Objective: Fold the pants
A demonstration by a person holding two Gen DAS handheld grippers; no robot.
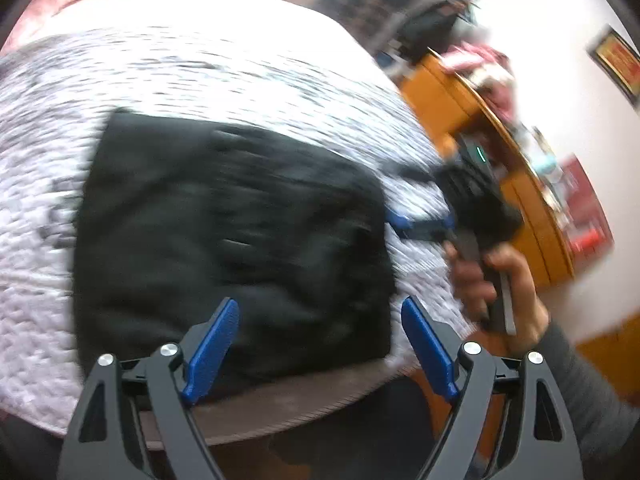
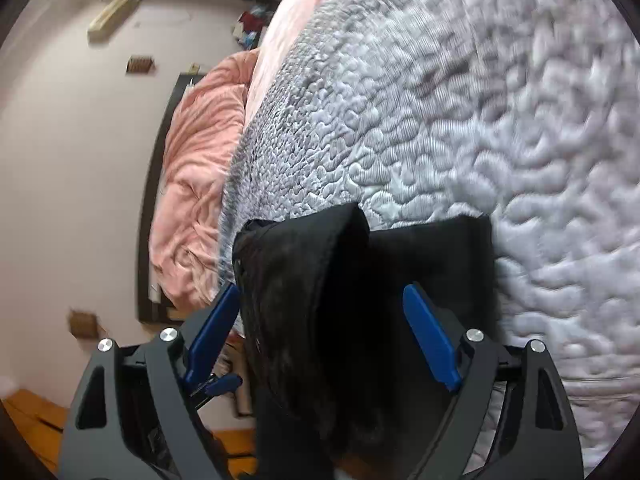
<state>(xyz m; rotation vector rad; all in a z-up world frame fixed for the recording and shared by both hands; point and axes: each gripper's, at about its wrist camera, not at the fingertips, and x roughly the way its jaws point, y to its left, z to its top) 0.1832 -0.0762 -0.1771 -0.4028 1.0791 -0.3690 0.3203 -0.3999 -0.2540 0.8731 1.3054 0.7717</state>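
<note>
The black pants (image 1: 232, 232) lie folded into a rough rectangle on a grey-white quilted bedspread (image 1: 180, 72). My left gripper (image 1: 320, 301) hovers open above their near edge, and nothing sits between its blue pads (image 1: 212, 348). At the pants' right side a hand (image 1: 504, 292) holds my right gripper (image 1: 424, 224). In the right wrist view, the right gripper (image 2: 322, 288) stands open with a raised fold of the pants (image 2: 320, 320) between its jaws. The pads (image 2: 430, 336) are spread wide and do not press the cloth.
A pink blanket (image 2: 196, 184) is bunched at the bed's far side against a pale wall. An orange wooden desk (image 1: 460, 92) with clutter stands right of the bed. A brown bed edge (image 1: 280, 408) runs just below the pants.
</note>
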